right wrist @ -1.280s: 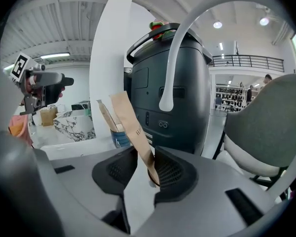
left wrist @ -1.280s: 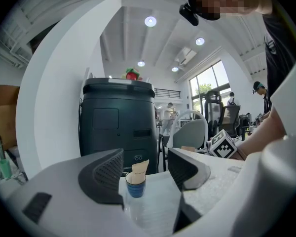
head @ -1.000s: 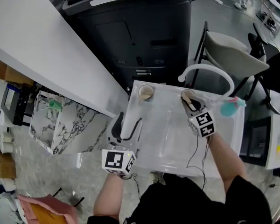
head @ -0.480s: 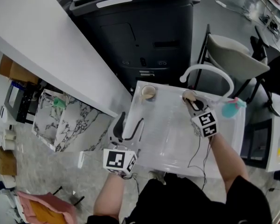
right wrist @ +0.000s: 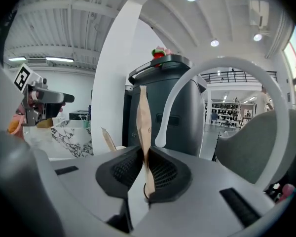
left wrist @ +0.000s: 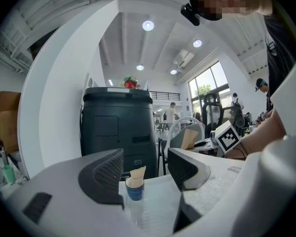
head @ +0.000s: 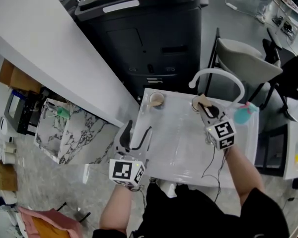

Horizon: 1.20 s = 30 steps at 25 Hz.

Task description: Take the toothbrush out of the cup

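My right gripper [head: 205, 108] [right wrist: 144, 168] is shut on a toothbrush in a tan paper wrapper [right wrist: 143, 132]; its jaws have just closed a little tighter on it. The wrapper stands upright between the pads, over a cup [head: 197, 102] at the table's far right. A second cup [head: 155, 99], blue [left wrist: 134, 190], stands at the far left with its own wrapped toothbrush [left wrist: 136, 174] in it. My left gripper [head: 134, 136] [left wrist: 145, 168] is open and empty at the table's near left edge, pointing at that cup.
The white table [head: 179, 145] is small. A dark cabinet [head: 149, 38] stands right behind it. A white curved tube [head: 219, 74] arches over the far right corner, beside a teal object [head: 244, 115]. A grey chair [head: 248, 58] stands behind.
My right gripper has risen with the wrapped toothbrush in it. The left gripper has stayed where it was.
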Tool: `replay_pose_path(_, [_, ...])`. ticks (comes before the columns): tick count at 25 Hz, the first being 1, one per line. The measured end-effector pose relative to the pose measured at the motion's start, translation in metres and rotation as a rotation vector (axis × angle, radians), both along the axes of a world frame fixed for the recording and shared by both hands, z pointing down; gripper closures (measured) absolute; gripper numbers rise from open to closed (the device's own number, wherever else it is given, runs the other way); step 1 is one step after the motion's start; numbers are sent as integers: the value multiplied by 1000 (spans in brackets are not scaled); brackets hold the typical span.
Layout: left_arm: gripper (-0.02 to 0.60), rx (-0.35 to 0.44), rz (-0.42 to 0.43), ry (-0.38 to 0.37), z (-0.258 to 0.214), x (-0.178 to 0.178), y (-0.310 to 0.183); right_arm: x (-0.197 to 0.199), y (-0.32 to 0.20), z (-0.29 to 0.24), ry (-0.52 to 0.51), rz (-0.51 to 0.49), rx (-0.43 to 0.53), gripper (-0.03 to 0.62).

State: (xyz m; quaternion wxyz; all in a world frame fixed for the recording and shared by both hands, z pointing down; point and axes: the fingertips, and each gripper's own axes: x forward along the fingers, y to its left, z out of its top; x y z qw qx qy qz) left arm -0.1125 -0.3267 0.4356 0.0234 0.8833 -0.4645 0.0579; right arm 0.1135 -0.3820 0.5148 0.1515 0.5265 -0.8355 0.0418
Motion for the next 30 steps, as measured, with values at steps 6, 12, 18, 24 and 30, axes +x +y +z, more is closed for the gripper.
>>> replay_pose_path(6, [318,18,37,20,-6,-2,0,-8,18,-44,-31,21,75,554])
replay_pose_path(12, [318,30,84,43,-12,-17,-2,-27,43,-97,-88,37,166,556])
replay_pose_path(18, [318,39,150,48,-15,-31,-9,-49,70,-144,-97,75,240,557])
replay_pose_path(24, [318,38,224,55,-16,-33,-18,-64,97,-174,-73,123,295,557])
replay_pose_path(30, [318,34,304,53,-11,-28,-27,-75,115,-187,-52,181,311,557])
